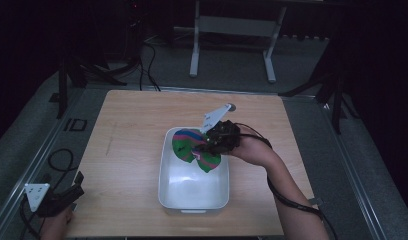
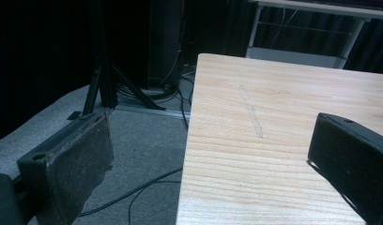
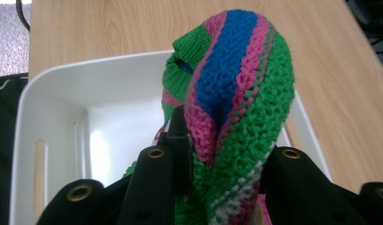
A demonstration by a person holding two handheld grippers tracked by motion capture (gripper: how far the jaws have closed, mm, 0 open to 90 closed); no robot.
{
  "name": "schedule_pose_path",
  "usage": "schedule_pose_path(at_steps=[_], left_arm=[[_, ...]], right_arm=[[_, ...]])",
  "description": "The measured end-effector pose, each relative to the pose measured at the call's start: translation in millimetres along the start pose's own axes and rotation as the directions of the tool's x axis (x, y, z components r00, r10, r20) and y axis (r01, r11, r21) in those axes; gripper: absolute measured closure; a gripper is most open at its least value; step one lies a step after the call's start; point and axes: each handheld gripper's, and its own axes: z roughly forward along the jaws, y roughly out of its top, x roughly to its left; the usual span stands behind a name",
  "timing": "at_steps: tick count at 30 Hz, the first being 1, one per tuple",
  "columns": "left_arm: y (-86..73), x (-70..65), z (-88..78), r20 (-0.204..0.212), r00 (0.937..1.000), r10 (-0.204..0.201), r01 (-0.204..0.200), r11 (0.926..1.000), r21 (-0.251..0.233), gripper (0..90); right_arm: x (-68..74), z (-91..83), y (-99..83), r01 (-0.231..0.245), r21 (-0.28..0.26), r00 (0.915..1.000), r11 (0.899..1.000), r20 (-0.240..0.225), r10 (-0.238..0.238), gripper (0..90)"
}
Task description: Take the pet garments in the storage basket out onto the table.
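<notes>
A knitted cloth (image 1: 191,146) striped green, pink and blue hangs over the far end of a white tray (image 1: 192,196) in the middle of the table. My right gripper (image 1: 208,147) is shut on the cloth at the tray's far right. In the right gripper view the cloth (image 3: 236,93) bunches up between the two black jaws, above the white tray (image 3: 53,98). My left gripper (image 1: 74,186) rests at the table's near left corner. The left gripper (image 2: 208,154) stands open, its jaws wide apart with nothing between them.
The wooden table (image 1: 132,130) has a faint scratch on its left part (image 2: 251,112). Cables (image 2: 133,192) lie on the grey floor to the left. A black stand (image 2: 103,79) and a white frame (image 1: 232,30) rise beyond the table.
</notes>
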Motion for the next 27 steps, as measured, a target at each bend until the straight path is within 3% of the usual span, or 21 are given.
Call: schedule_pose_path(at_steps=[12,18,27], left_arm=[[0.0,0.2,0.0,0.0,1.0,-0.002,0.002,1.0,0.0,0.9],[0.0,0.1,0.0,-0.001,1.0,-0.002,0.002,1.0,0.001,0.9],[0.0,-0.2,0.0,-0.003,1.0,0.002,-0.002,1.0,0.002,1.0]], right_arm=[[-13.2,-44.0,-11.4,-0.043,-0.076,0.9962,0.996,0.072,0.049,70.5],[-18.0,-56.5,-25.0,-0.067,-0.075,0.9918,0.995,0.104,0.075,70.5],[-31.1,-88.0,-65.0,-0.143,-0.084,0.9727,0.986,0.172,0.156,70.5]])
